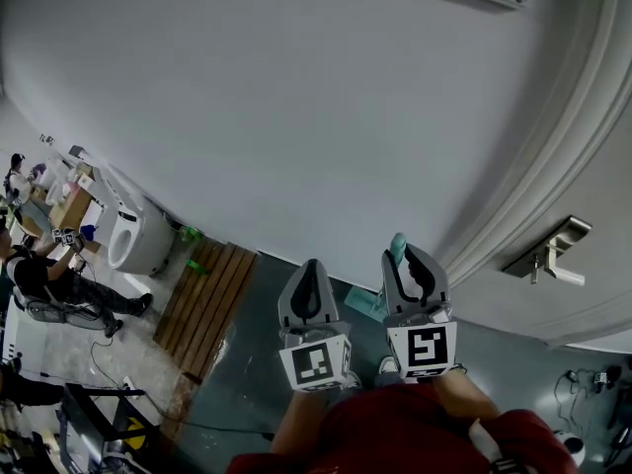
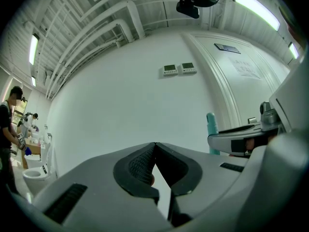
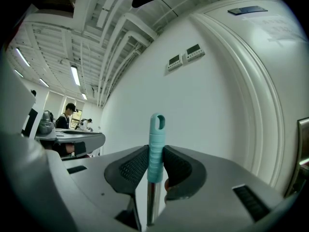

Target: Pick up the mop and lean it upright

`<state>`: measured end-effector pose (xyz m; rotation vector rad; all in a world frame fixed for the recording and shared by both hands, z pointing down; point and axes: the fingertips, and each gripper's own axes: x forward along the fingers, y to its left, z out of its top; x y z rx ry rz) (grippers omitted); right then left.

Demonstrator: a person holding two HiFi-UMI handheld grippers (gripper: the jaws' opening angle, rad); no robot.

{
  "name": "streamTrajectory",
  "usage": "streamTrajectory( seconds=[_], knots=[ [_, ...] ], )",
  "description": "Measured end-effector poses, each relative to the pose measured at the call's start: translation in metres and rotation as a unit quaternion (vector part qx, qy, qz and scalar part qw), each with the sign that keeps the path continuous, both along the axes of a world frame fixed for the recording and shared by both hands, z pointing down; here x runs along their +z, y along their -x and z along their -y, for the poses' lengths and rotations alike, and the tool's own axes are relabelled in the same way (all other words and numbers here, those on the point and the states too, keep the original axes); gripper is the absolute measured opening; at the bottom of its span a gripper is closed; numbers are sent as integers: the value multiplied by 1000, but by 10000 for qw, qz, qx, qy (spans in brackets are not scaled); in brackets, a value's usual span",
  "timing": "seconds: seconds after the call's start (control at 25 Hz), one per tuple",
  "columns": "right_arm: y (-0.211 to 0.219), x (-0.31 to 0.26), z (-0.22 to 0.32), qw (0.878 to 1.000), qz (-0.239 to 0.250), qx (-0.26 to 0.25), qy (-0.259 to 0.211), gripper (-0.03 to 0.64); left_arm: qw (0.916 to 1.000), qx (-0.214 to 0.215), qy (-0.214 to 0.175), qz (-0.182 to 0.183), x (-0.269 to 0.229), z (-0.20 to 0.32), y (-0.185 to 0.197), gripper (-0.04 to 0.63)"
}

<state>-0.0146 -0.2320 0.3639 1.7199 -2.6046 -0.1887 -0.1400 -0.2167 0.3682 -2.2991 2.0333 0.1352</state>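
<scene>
The right hand-held gripper is seen clamped on the mop, its two dark ribbed pads pressed against either side of the handle's teal grip. The handle is held upright: the ribbed teal grip ends in a rounded hanging loop above the jaws, and a bare metal shaft runs down below them. The left hand-held gripper is held level just beside the right one, with its jaw tips brought together and nothing between them. From the head view both are seen side by side in front of red sleeves, and a pale teal part is glimpsed low down between them; whether it is the mop head cannot be told. A plain white wall stands straight ahead, with two small control panels mounted high on it. To the right a white door with a moulded frame and a metal lever handle is seen. The floor is dark grey-green. Further left a wooden slatted platform lies against the wall, and beyond it a white toilet and a seated person are visible. A beamed ceiling with strip lights is shown overhead.
</scene>
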Motion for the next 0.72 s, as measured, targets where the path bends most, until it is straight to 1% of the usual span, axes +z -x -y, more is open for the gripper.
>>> streamTrajectory(
  seconds=[0.12, 0.24, 0.4, 0.72],
  knots=[
    [1, 6, 3, 10000, -45, 3, 52, 107, 10000, -19, 13, -12, 0, 0, 1, 12],
    [4, 22, 7, 9997, -152, -32, 206, 107, 10000, -22, 0, 5, 4, 1, 1, 12],
    [9, 54, 8, 9980, -187, -47, 601, 107, 10000, -35, 55, -37, 8, 0, 1, 12],
    [12, 110, 16, 9928, -371, -14, 1135, 107, 10000, -28, 96, -3, 13, 2, 0, 12]
  ],
)
